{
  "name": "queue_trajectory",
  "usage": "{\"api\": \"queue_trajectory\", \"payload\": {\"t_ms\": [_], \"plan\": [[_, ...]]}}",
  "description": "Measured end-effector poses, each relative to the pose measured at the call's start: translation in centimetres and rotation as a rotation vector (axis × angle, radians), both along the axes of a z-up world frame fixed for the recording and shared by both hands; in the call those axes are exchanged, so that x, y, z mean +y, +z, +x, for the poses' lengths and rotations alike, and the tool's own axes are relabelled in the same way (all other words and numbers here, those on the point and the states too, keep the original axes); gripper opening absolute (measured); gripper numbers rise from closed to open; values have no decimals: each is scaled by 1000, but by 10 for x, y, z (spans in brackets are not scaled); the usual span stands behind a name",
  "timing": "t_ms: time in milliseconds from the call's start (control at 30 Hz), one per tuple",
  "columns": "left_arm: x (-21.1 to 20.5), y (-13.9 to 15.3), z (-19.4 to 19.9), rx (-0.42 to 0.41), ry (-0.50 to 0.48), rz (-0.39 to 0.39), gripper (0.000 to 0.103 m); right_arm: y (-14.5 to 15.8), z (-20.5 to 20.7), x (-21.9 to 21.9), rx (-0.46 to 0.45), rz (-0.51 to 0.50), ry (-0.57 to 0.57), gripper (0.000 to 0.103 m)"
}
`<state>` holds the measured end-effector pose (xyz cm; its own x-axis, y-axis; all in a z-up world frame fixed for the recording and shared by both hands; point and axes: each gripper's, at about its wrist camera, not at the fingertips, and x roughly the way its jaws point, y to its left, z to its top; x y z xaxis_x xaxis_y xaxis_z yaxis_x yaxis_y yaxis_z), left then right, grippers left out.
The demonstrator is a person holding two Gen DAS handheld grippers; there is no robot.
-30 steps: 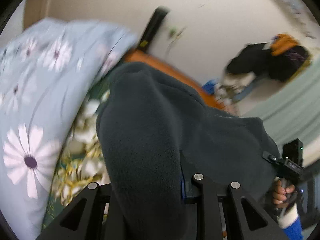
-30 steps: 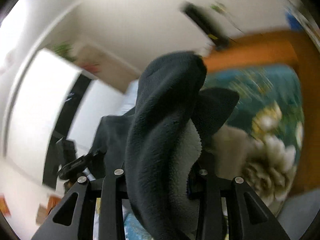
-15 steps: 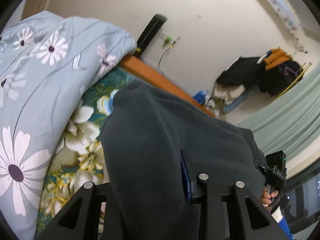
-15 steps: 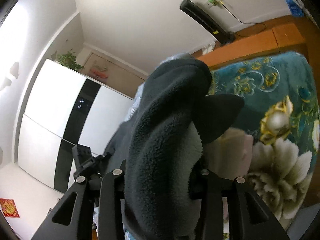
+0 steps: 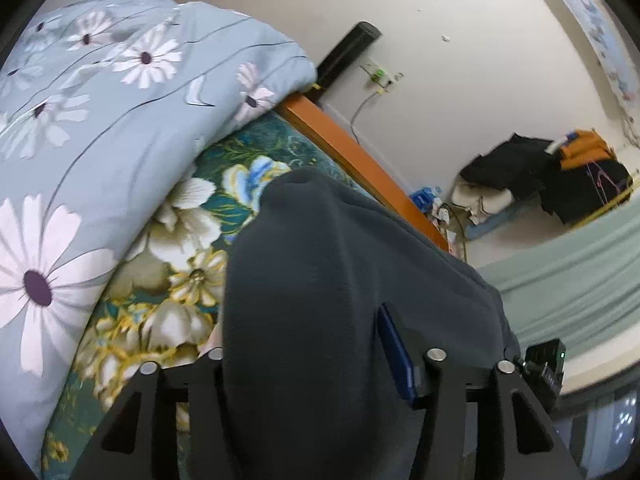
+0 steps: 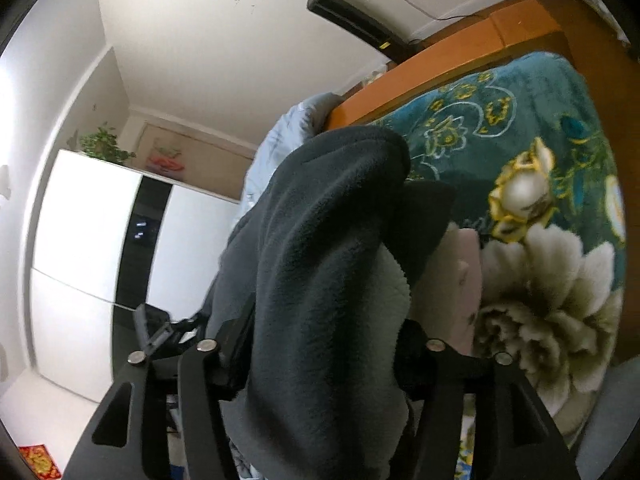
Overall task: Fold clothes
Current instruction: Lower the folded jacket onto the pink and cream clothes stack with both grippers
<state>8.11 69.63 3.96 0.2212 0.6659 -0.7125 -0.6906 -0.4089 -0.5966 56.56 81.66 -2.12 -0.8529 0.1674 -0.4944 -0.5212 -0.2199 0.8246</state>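
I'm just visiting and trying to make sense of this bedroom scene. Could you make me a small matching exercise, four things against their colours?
Things:
1. fleece garment
2. quilt
3. bed frame
4. wardrobe

Colours:
A. orange wood
B. white with a black stripe
C. dark grey
D. pale blue with daisies

Pairs: 1-C, 2-D, 3-A, 4-B

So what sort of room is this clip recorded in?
Most likely a home bedroom. There is a bed with an orange wooden frame and a teal floral blanket, a pale blue daisy-print quilt heaped on it, and a tall white wardrobe against the wall.
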Motion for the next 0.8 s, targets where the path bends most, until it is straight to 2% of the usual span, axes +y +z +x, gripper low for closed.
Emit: {"api": "queue_trajectory", "payload": {"t_ms": [100, 200, 333, 433, 533, 667, 800], "plan": [[-10, 10, -6, 49, 38, -15, 65, 6, 10, -2, -37, 5, -19, 64], [-20, 26, -6, 143, 69, -25, 65, 17, 19, 2, -92, 25, -63, 65], [-20, 50, 17, 299, 23, -7, 66, 53, 19, 0, -203, 121, -129, 65], [-13, 57, 51, 398, -32, 17, 66, 85, -14, -20, -295, 254, -106, 65], [-5, 51, 86, 487, -83, 22, 66, 105, -54, -48, -323, 383, -73, 65], [6, 26, 116, 553, -149, -38, 66, 96, -95, -62, -389, 442, -6, 65], [12, 9, 123, 538, -156, -75, 66, 66, -107, -55, -442, 384, 25, 65]]}}
